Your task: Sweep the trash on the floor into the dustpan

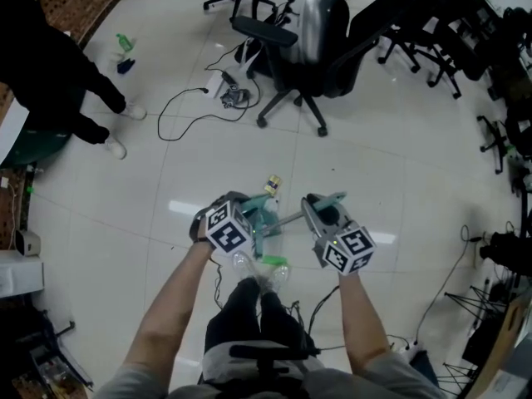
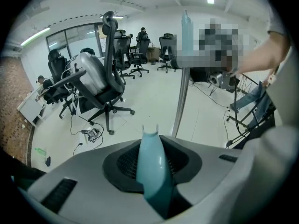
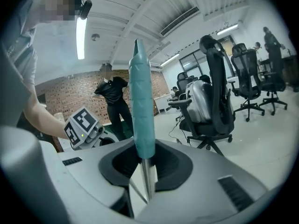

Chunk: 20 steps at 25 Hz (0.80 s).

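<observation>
Left claw (image 2: pixel 154 197) clamped on pale-teal plastic dustpan handle (image 2: pixel 150 157). Right claw (image 3: pixel 145 190) clamped on teal-gripped metal broom pole (image 3: pixel 141 101). Small yellow scrap (image 1: pixel 273 183) on white tiled floor (image 1: pixel 399 181) nearby.

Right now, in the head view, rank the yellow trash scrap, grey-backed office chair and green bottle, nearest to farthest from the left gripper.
1. The yellow trash scrap, on the floor just ahead of the left gripper.
2. The grey-backed office chair, farther ahead, slightly right.
3. The green bottle, far upper left.
</observation>
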Motion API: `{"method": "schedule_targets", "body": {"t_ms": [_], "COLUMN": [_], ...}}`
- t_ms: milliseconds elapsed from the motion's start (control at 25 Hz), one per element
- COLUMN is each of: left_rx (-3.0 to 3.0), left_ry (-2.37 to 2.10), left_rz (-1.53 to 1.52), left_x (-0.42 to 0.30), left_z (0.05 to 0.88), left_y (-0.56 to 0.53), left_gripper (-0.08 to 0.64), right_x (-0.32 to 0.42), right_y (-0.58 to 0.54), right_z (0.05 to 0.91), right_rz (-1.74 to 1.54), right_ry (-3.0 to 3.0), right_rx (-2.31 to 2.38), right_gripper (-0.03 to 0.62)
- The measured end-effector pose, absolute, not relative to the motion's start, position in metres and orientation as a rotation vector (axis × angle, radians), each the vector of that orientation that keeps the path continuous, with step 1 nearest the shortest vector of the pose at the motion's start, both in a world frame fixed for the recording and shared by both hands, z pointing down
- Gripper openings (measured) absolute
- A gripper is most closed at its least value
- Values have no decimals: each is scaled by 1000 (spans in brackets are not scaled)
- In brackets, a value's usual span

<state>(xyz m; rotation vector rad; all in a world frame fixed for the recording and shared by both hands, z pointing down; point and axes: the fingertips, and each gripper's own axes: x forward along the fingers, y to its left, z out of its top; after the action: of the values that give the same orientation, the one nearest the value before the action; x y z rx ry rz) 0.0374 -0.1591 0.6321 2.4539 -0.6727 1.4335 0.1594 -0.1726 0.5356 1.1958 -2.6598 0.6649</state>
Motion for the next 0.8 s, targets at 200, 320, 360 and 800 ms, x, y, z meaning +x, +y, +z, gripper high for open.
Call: {"method": "schedule_targets", "body": {"t_ms": [200, 320, 360, 800], "left_rx": [2417, 2358, 2336, 2009], "left_ry": [-716, -760, -784, -1183], "left_rz": [1394, 1383, 1372, 1242], "left_x": [10, -2, -6, 3], "left_z": [631, 632, 631, 626], "left_y": [-149, -139, -137, -154], "left_gripper": [104, 103, 103, 101], "right_x": [168, 173, 173, 176], "right_y": [-204, -230, -240, -342], "right_z": [501, 499, 501, 566], "right_rz": [557, 484, 460, 262], "right_ry": [-2665, -2624, -2618, -2612], "right_rx": [1208, 1183, 1166, 790], "right_gripper": [66, 66, 66, 67]}}
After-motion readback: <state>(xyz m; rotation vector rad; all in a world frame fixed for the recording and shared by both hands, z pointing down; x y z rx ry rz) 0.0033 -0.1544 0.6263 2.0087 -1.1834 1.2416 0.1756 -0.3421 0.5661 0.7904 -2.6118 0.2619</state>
